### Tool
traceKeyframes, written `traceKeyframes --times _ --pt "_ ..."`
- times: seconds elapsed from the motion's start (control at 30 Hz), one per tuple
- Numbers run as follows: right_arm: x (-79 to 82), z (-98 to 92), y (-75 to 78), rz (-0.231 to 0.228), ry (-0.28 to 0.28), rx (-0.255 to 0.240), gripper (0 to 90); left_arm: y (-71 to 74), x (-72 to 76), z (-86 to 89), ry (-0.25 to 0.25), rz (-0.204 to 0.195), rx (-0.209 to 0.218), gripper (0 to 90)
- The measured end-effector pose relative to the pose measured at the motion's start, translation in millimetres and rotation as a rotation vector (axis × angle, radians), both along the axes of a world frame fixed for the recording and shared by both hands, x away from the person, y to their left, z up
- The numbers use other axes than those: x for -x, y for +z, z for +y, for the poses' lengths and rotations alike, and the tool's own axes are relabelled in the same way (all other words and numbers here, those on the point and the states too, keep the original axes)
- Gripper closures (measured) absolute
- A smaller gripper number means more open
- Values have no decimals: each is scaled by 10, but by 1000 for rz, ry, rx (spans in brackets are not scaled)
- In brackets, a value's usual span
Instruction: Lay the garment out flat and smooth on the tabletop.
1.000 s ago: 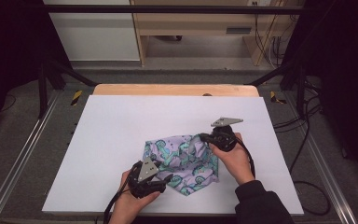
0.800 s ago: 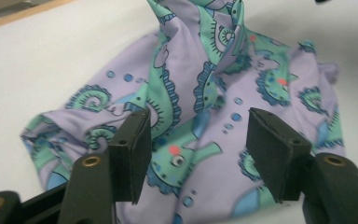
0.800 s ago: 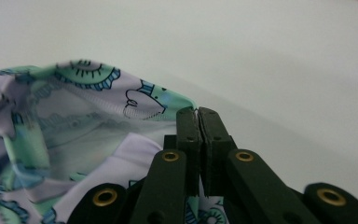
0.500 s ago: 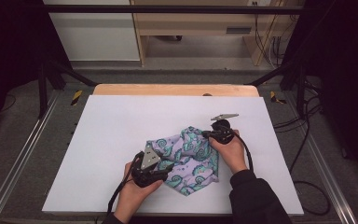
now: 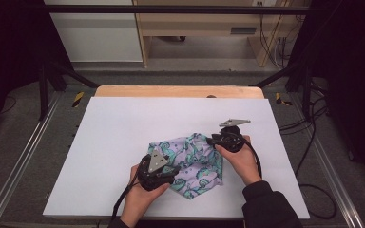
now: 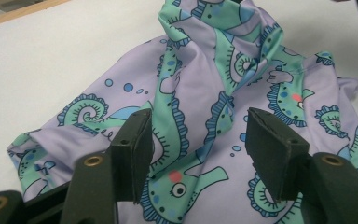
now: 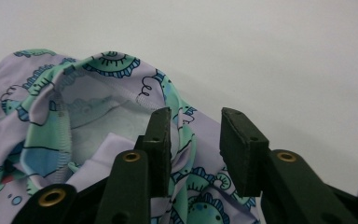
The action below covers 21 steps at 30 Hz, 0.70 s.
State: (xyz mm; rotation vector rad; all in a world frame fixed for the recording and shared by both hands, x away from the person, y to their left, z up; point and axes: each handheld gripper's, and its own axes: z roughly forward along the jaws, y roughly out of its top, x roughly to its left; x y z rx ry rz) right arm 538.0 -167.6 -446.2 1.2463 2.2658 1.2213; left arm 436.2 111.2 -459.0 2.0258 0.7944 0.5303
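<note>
Your desk (image 5: 123, 142) carries a white sheet across nearly its whole top, with a strip of bare wood showing along the far edge. On the white surface lies one crumpled garment (image 5: 195, 164), lilac with teal seahorses, bunched near the front edge, a little right of the middle.

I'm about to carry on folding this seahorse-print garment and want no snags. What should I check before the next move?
1. Garment fully on the white table: ok.
2. Left hand-held gripper open over the fabric, pads not pressing: ok.
3. Right hand-held gripper has just been opening; hem between the jaws, not pinched: ok.
4. Garment flat: not ok, bunched and creased.
5. Which layers lie under the fold: cannot tell.
</note>
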Motion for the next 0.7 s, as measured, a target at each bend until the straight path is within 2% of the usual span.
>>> traceKeyframes --times 0.13,0.33,0.43,0.5,0.6,0.7 --pt "129 -48 67 -20 2 -15 595 -41 1 -59 -12 5 -15 420" --pt "365 -92 124 -52 16 -33 539 -96 -35 -131 -12 -17 -49 438" --pt "453 -113 123 -61 18 -42 526 -132 -92 -138 -17 -17 -74 566" --pt "502 -120 118 -64 19 -39 525 -147 -121 -119 -19 -18 -75 693" --pt "557 -131 104 -73 19 -29 523 -164 -171 -79 -30 12 -40 835" --pt "596 -153 86 -75 18 -25 518 -157 -204 -45 -38 41 -18 876"
